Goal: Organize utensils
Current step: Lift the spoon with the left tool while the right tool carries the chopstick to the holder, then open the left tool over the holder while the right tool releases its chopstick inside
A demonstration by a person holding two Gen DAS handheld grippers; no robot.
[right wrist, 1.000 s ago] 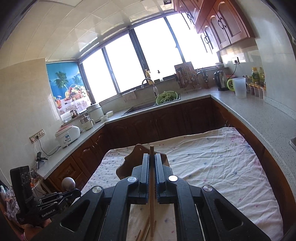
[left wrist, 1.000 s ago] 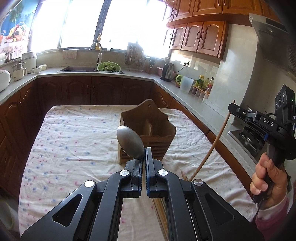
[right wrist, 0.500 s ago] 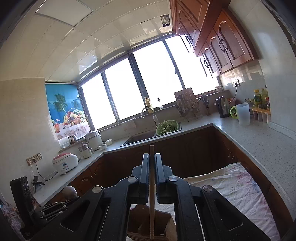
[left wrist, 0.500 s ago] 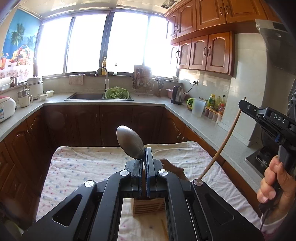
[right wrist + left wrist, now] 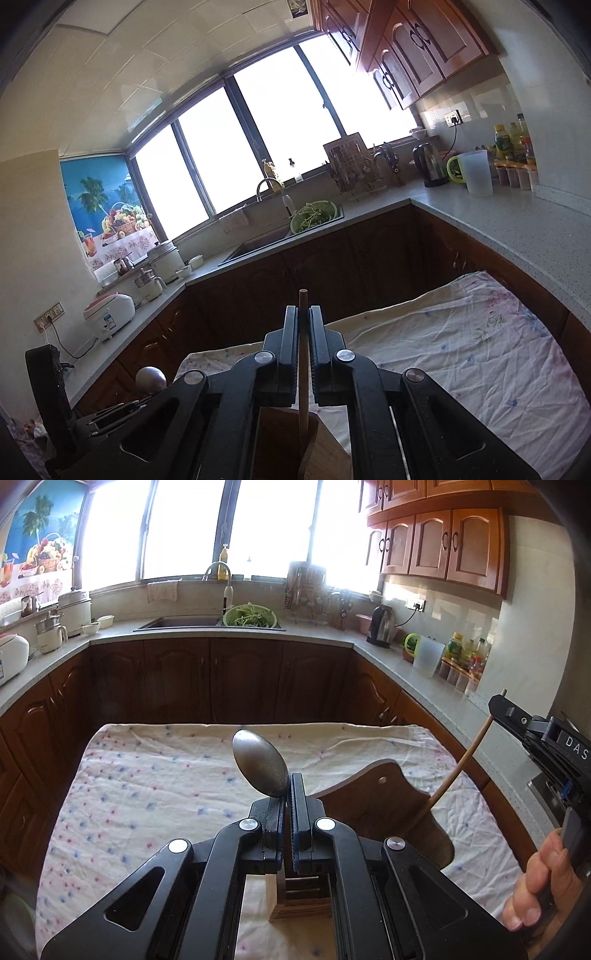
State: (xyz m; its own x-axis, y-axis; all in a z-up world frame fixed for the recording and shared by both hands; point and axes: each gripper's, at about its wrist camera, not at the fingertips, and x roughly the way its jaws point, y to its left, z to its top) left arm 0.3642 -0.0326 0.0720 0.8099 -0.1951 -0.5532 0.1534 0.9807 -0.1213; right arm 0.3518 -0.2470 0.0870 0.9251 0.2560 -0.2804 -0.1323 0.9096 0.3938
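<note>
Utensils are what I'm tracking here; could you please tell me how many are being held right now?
2. A metal spoon is clamped in the left gripper; a wooden chopstick is clamped in the right gripper, reaching into the wooden holder. Others may be hidden inside it.

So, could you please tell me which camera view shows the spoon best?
The left wrist view: the spoon fills the centre, its bowl upright above the left hand-held gripper clamping it. The right wrist view catches only a small rounded bowl at lower left.

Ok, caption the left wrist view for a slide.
Left gripper holds a metal spoon above the wooden utensil holder on the cloth-covered table.
</note>
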